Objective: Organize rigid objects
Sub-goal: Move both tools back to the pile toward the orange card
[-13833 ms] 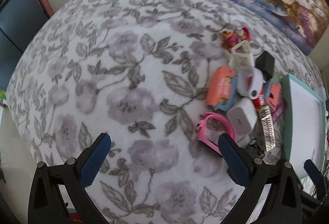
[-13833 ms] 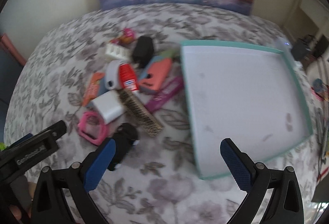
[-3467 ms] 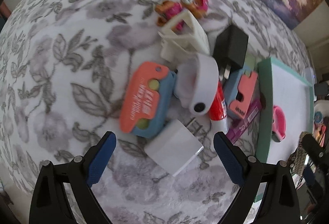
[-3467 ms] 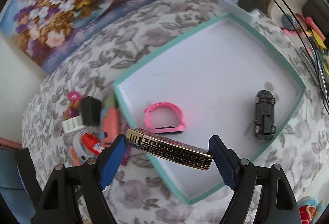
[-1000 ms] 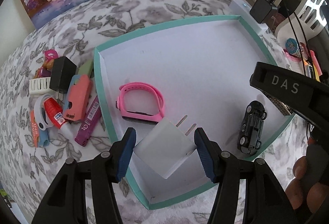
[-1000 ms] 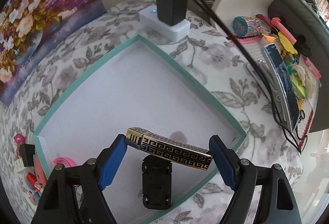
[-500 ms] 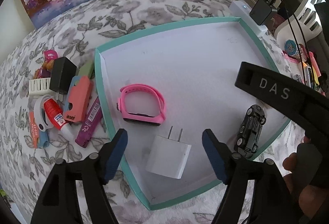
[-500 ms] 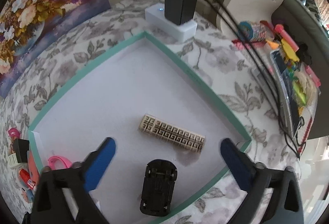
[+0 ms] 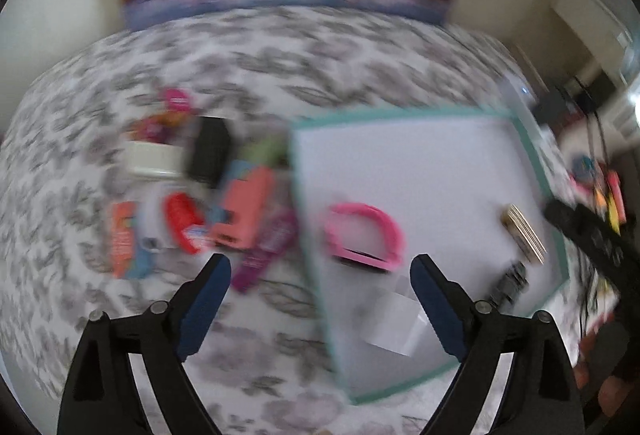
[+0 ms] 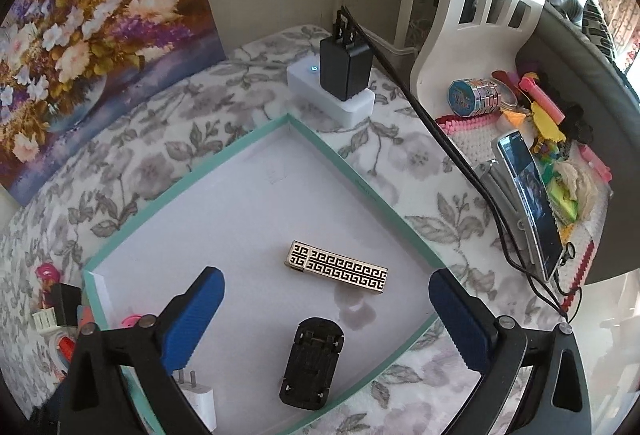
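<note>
A white tray with a teal rim (image 9: 400,114) lies on the flowered cloth. In it rest a pink band (image 9: 362,235), a white charger (image 9: 394,327), a gold patterned bar (image 10: 337,266) and a black toy car (image 10: 312,363). My left gripper (image 9: 320,275) hovers over the tray's left rim; its jaws are opening and nothing is between them. Above the bar and the car, my right gripper (image 10: 325,285) stands open and apart from both. The left wrist view is blurred.
Left of the tray lies a pile: black plug (image 9: 210,151), coral case (image 9: 248,211), red glue tube (image 9: 182,223), purple pen (image 9: 268,251). Behind the tray a black adapter (image 10: 344,69) sits on a white power block with a cable (image 10: 440,127). A phone (image 10: 528,203) and toys lie at the right.
My left gripper let go of the white charger in the tray, then drew back and up toward the pile. My right gripper released the gold bar onto the tray floor and rose.
</note>
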`<control>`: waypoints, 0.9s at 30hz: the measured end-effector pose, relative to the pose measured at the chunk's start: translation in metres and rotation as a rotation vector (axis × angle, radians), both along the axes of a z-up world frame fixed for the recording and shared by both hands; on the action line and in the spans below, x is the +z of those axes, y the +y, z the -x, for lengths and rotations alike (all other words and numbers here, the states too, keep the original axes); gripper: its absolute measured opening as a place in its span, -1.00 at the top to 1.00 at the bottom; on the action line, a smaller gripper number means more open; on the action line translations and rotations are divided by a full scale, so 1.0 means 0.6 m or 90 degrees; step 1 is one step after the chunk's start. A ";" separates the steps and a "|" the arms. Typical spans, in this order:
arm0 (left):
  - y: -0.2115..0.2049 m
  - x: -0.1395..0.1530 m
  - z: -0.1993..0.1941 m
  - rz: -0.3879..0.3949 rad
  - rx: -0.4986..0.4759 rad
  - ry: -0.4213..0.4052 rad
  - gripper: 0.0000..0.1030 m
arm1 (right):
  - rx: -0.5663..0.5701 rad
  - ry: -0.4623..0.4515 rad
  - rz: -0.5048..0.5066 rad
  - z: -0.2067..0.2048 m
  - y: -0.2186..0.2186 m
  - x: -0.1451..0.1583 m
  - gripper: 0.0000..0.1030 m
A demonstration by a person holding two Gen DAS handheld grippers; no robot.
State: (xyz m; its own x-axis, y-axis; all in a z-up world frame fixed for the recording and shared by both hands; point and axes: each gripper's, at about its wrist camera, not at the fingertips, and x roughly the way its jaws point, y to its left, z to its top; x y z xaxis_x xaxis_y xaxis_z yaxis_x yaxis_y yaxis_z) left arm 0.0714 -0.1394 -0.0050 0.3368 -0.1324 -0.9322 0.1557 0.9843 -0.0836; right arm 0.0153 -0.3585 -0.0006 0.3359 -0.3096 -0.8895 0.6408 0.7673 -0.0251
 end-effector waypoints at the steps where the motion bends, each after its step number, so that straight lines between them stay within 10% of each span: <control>1: 0.020 0.004 -0.006 -0.003 0.025 -0.005 -0.84 | 0.002 0.004 -0.001 -0.002 0.003 -0.003 -1.00; 13: 0.253 0.023 -0.026 -0.009 0.303 -0.049 -0.94 | 0.076 0.015 0.009 -0.030 0.088 -0.006 -1.00; 27: 0.405 0.017 -0.013 -0.013 0.423 -0.049 -0.95 | 0.252 -0.015 -0.022 -0.092 0.290 -0.005 -1.00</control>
